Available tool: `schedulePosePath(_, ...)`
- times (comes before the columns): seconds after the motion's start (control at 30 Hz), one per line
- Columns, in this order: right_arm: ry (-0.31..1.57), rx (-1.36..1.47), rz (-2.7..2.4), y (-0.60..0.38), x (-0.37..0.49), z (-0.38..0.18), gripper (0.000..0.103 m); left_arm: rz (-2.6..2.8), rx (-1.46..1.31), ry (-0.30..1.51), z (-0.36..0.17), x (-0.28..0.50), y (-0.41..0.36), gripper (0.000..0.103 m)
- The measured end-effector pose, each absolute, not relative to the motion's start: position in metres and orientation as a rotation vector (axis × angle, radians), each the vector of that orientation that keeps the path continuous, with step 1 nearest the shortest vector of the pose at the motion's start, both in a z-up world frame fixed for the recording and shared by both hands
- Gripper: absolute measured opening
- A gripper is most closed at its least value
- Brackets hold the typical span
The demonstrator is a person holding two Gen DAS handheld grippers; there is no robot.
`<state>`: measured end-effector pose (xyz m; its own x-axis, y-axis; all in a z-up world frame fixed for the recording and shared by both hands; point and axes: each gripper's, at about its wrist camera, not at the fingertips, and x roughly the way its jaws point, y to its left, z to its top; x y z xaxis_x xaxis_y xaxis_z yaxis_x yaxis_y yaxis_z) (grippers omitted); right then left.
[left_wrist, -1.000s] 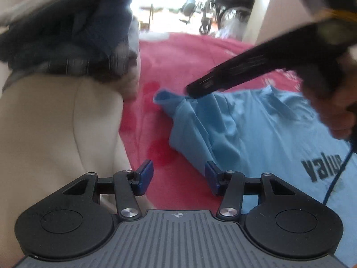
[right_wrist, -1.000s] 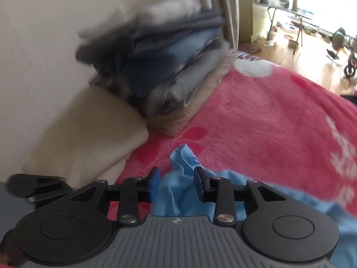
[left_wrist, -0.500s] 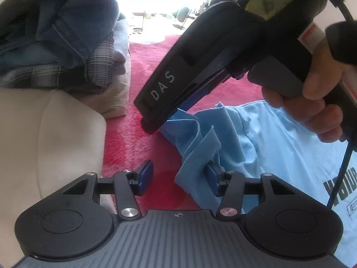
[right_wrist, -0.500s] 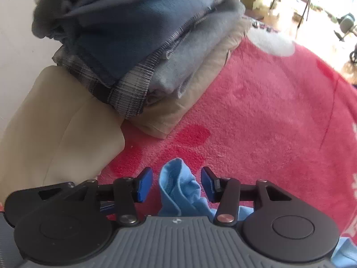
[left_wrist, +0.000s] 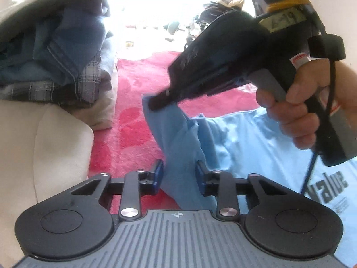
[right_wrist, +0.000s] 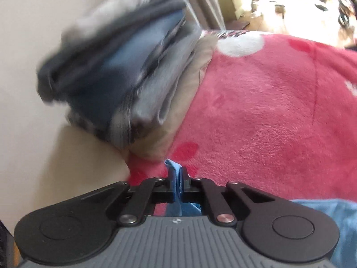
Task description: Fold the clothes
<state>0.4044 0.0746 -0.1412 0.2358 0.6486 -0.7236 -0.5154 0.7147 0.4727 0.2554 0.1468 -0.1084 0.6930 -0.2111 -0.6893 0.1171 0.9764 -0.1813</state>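
Note:
A light blue T-shirt (left_wrist: 250,143) with dark lettering lies on a red fleece blanket (left_wrist: 138,120). Its sleeve (left_wrist: 176,147) is lifted off the blanket. My right gripper (left_wrist: 156,102), held by a hand (left_wrist: 294,116), is shut on the sleeve's tip, and in the right wrist view a blue fold (right_wrist: 173,167) sticks out between the closed right gripper (right_wrist: 177,178) pads. My left gripper (left_wrist: 179,175) stands open, its blue pads on either side of the hanging sleeve fabric.
A stack of folded clothes (left_wrist: 53,51) in blue, grey and plaid rests on a beige cushion (left_wrist: 44,147) to the left, also seen as the clothes stack (right_wrist: 120,76) in the right wrist view. A bright room with furniture lies beyond the blanket.
My right gripper went from open around the sleeve tip to shut on it and lifted it. My left gripper moved in so the sleeve hangs between its open pads.

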Motion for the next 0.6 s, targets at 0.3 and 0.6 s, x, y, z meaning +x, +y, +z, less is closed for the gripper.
schedulePosePath(0.3, 1.028, 0.238, 0.835, 0.065, 0.403, -0.137, 0.004, -0.196, -0.270, 0.799, -0.094, 0.233, 0.164, 0.010)
schedulePosePath(0.6, 0.989, 0.204, 0.831, 0.048, 0.396, -0.138, 0.004, -0.181, -0.055, 0.816, -0.110, 0.237, 0.158, 0.035)
